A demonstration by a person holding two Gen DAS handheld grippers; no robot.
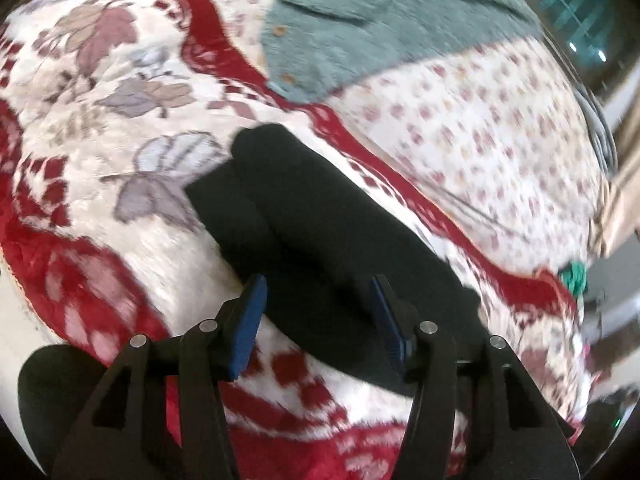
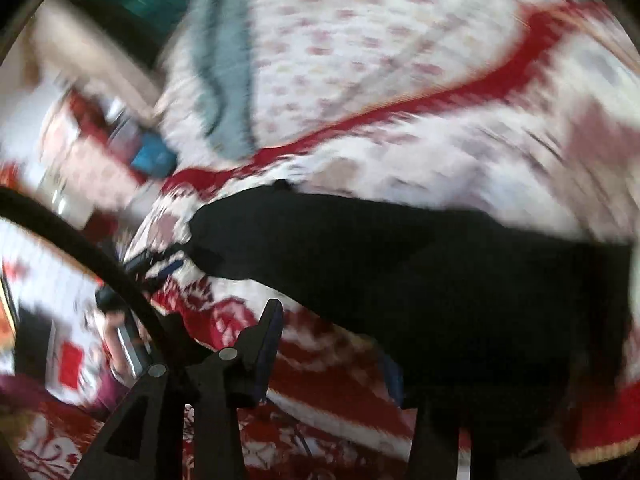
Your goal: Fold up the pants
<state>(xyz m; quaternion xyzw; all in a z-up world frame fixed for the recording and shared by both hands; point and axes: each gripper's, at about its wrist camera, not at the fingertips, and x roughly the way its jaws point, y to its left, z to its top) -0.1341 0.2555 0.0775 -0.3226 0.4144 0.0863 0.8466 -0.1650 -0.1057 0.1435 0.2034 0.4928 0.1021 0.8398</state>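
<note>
The black pants (image 1: 320, 232) lie on a red-and-white floral blanket (image 1: 100, 128), laid long and narrow with 2 lengthwise ridges showing, which suggests the legs are stacked or doubled; the far end sits near a teal fleece garment (image 1: 360, 36) but apart from it. The left gripper (image 1: 318, 320) hovers over the near end of the pants, its 2 blue-padded fingers (image 1: 250, 320) spread wide with nothing between them. The right gripper (image 2: 332, 352) is likewise spread, empty, at the edge of the dark cloth; heavy blur in the right wrist view prevents confirming whether its right finger touches the fabric. Assessment: the cloth looks soft, limp and light, with no stiffness of its own, so it is likely to sag and drape from any single pinch. The plush blanket beneath may drag on it. A hold at the 2 corners of one end, 1 per gripper, gathering all layers together, appears most suitable for carrying that end over to the other. A shallow pinch risks taking only the top layer.
</note>
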